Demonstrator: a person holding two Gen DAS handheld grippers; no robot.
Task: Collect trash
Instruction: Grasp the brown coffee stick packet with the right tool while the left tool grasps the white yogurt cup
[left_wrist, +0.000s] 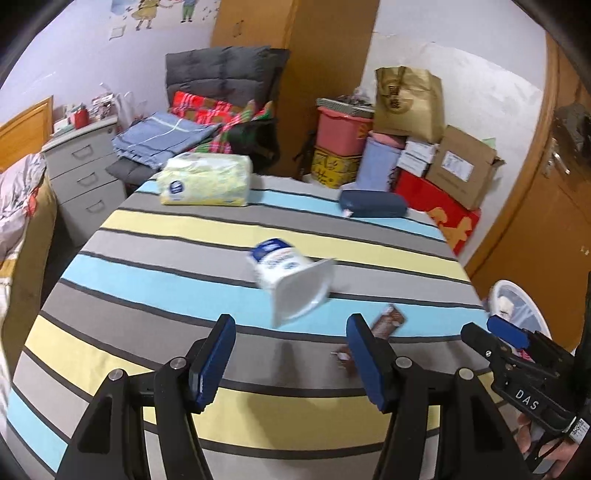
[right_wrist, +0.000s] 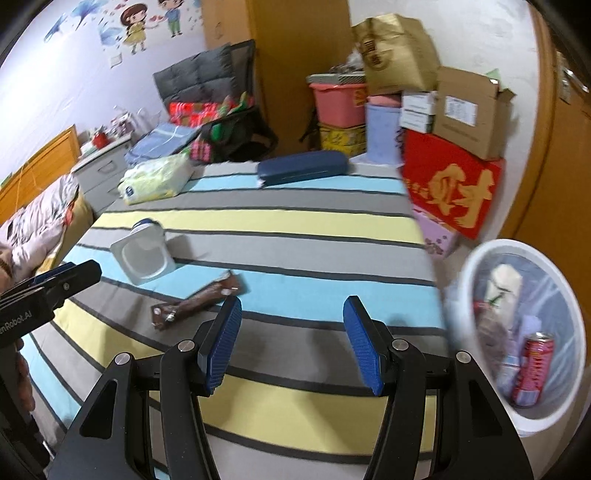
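- Left gripper: ribbed blue pads on black arms, jaws parted with nothing between them, above the striped cloth.
- Just ahead of it, a white plastic cup with a blue label lies tipped on its side, its squarish mouth facing the gripper.
- A long brown glossy wrapper, crinkled, lies flat by its right finger.
- Right gripper: same blue pads, released and empty, over the cloth.
- To its right, beside the table edge, a round white bin with a clear liner holds a red can and other scraps.
- Farther ahead: a soft yellow tissue pack and a smooth navy case.
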